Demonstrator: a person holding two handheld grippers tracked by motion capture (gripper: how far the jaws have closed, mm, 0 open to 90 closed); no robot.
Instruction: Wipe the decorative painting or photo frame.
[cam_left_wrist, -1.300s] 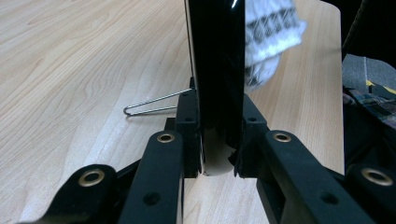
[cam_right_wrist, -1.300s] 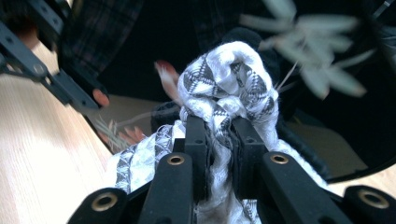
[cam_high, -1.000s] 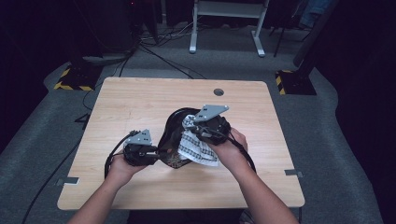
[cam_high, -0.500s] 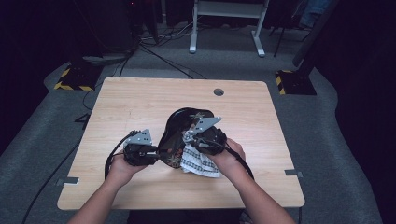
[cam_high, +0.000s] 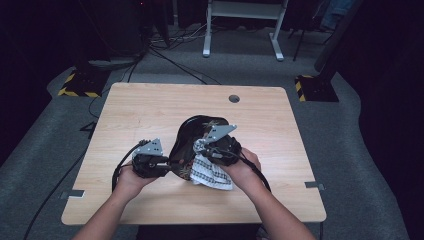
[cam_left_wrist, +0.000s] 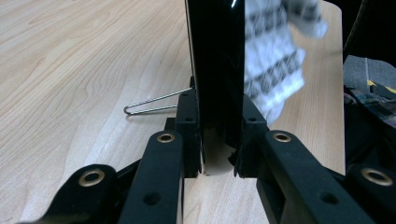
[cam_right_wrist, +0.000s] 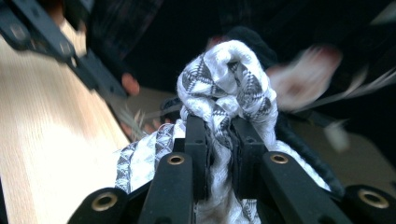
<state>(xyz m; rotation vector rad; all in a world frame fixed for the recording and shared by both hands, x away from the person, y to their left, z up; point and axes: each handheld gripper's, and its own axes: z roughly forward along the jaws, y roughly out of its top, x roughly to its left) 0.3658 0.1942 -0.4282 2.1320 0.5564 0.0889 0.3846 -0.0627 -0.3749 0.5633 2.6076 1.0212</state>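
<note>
Centrally on the pale wooden table (cam_high: 140, 110), a glossy black shallow bowl (cam_high: 192, 135) stands tilted on its edge, with a white cloth patterned in black bands (cam_high: 210, 172) bunched against its near side. Its rim is clamped between the jaws of the left gripper (cam_high: 167, 167), while the right gripper (cam_high: 200, 150) is closed tight on a fold of the cloth (cam_right_wrist: 224, 79). Beside the bowl, a thin wire clip (cam_left_wrist: 149, 105) lies on the wood.
</note>
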